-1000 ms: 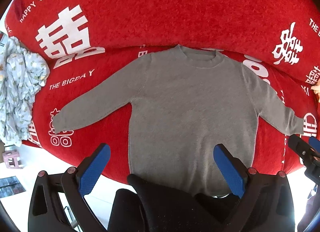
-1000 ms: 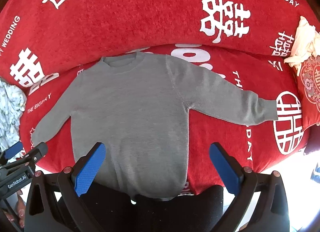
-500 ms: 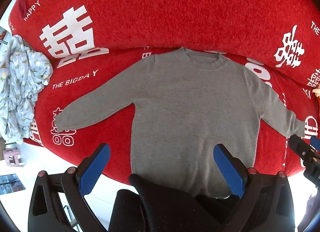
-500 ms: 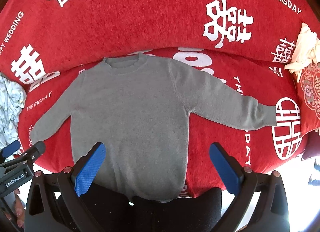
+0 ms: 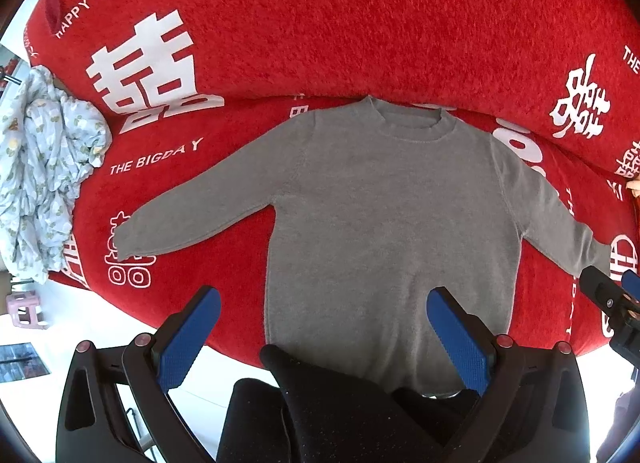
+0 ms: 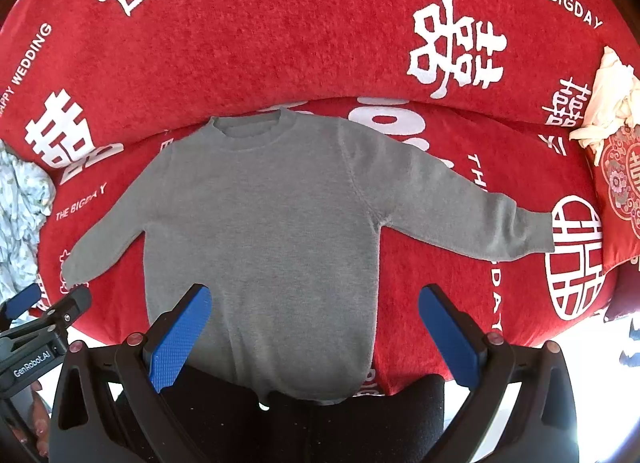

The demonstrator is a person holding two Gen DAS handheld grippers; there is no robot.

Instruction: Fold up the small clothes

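A red plush sofa cover printed with white wedding characters and lettering (image 5: 360,23) carried everything, draped over both the seat and the backrest. On the seat lay the small grey knitted long-sleeved sweater (image 5: 392,215), spread flat and face up, its round neckline touching the crease where seat met backrest and its hem hanging just over the front edge. Both sleeves stretched outward at a downward slant, one cuff toward the left end of the seat, the other toward the right end.

At the left end of the seat sat a crumpled pale blue patterned cloth (image 5: 44,167), well apart from the sweater. At the right end, a bunched cream fabric (image 6: 608,99) rested on a red embroidered cushion (image 6: 620,179).

The left gripper (image 5: 324,335) hovered over the front edge near the hem with its blue-padded jaws spread wide and nothing between them. The right gripper (image 6: 316,331) hung likewise over the hem, released and empty.

Judged from this layout, the laying-out and smoothing stage looked finished, while no fold had been made: sleeves, sides and hem were all unfolded. What probably remained was turning each sleeve inward across the body, then doubling the body from hem toward neckline.
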